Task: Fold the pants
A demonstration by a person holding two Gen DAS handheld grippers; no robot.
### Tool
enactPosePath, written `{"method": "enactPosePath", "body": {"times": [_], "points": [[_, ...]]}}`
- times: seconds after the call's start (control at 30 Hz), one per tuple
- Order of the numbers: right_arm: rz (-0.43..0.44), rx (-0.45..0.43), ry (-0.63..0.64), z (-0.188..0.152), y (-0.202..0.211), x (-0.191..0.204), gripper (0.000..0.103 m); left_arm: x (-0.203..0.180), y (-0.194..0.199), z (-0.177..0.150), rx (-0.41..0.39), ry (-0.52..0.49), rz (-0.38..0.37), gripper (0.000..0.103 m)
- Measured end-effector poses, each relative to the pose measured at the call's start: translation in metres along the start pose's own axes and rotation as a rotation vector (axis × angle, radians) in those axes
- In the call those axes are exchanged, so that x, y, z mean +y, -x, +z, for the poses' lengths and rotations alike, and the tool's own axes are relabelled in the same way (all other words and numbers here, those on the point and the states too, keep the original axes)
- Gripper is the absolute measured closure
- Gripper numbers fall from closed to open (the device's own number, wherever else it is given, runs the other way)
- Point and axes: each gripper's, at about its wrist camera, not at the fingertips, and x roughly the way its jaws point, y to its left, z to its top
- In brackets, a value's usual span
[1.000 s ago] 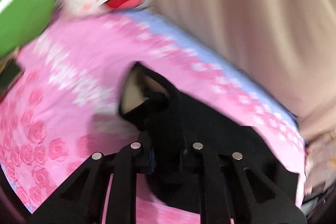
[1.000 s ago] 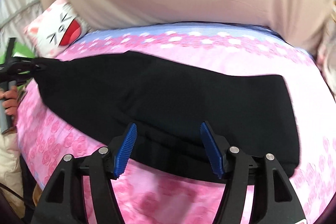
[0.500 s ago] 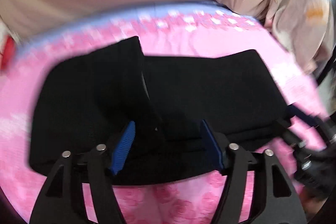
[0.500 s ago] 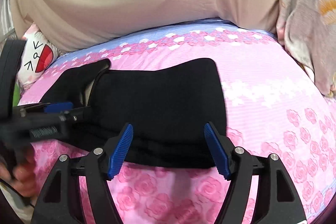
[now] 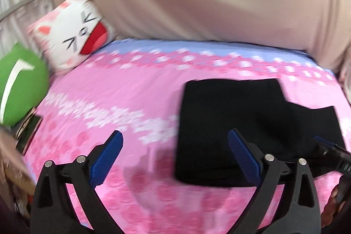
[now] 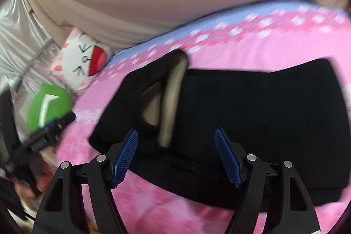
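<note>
The soft black pants point(image 6: 252, 120) lie folded on the pink flowery bed sheet point(image 5: 131, 89), both the left tool point(image 5: 175, 157) and right tool point(image 6: 175, 155) are open and empty, and the puffy top flap might flop open.

The left tool point(image 5: 175, 155) is no longer clamping the black pants point(image 5: 252, 124); its fingers are standing wide apart over the pink bed sheet point(image 5: 131, 91), with the garment off to its right. The pants are now lying doubled over (a pale lining point(image 6: 171, 98) is showing at the fold).
</note>
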Motion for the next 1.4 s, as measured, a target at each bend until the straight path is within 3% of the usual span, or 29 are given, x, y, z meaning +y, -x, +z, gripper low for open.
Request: {"method": "enactPosePath", "body": {"times": [0.17, 0.2, 0.23, 0.33, 0.4, 0.5, 0.63, 0.73, 0.83, 0.87, 0.93, 1.0, 1.07, 1.13, 1.2, 1.37, 1.4], "points": [[0.084, 0.066, -0.091, 0.0, -0.038, 0.002, 0.034, 0.038, -0.006, -0.018, 0.038, 0.047, 0.006, 0.009], [0.093, 0.057, -0.092, -0.001, -0.041, 0.005, 0.062, 0.043, -0.007, -0.02, 0.042, 0.053, 0.004, 0.009], [0.098, 0.054, -0.076, -0.002, -0.044, 0.01, 0.083, 0.048, -0.005, -0.024, 0.044, 0.059, -0.001, 0.009], [0.077, 0.023, -0.011, 0.004, -0.037, 0.033, 0.087, 0.051, -0.008, -0.025, 0.052, 0.066, -0.004, 0.009], [0.081, -0.045, 0.053, 0.014, -0.012, 0.05, 0.088, 0.05, -0.007, -0.022, 0.05, 0.067, -0.014, 0.009], [0.066, -0.148, 0.11, 0.029, 0.034, 0.059, 0.088, 0.043, 0.0, -0.018, 0.033, 0.061, -0.044, 0.009], [-0.094, -0.274, 0.139, 0.027, 0.104, 0.033, 0.088, 0.021, 0.006, -0.014, 0.017, 0.02, -0.075, 0.009], [-0.268, -0.285, 0.066, 0.008, 0.128, -0.014, 0.087, -0.001, 0.005, -0.014, 0.026, -0.012, -0.112, 0.009], [-0.442, -0.231, -0.055, -0.02, 0.125, -0.073, 0.087, -0.032, 0.001, -0.016, 0.048, -0.059, -0.158, 0.009], [-0.455, -0.201, -0.088, -0.027, 0.119, -0.089, 0.087, -0.043, 0.0, -0.018, 0.055, -0.075, -0.173, 0.009], [-0.409, -0.163, -0.139, -0.039, 0.107, -0.114, 0.081, -0.06, -0.004, -0.019, 0.08, -0.099, -0.201, 0.009], [-0.357, -0.189, -0.158, -0.042, 0.109, -0.118, 0.078, -0.074, -0.008, -0.02, 0.108, -0.105, -0.236, 0.009], [-0.333, -0.197, -0.171, -0.04, 0.115, -0.117, 0.07, -0.081, -0.012, -0.02, 0.136, -0.092, -0.276, 0.009], [-0.334, -0.21, -0.173, -0.039, 0.124, -0.119, 0.047, -0.084, -0.019, -0.02, 0.165, -0.068, -0.318, 0.008], [-0.311, -0.207, -0.198, -0.041, 0.126, -0.125, 0.038, -0.086, -0.032, -0.022, 0.218, -0.043, -0.353, 0.008], [-0.214, -0.139, -0.278, -0.047, 0.107, -0.145, 0.038, -0.095, -0.073, -0.027, 0.36, 0.048, -0.512, 0.008], [-0.185, -0.13, -0.294, -0.048, 0.102, -0.148, 0.038, -0.096, -0.083, -0.029, 0.397, 0.083, -0.578, 0.008]]}}
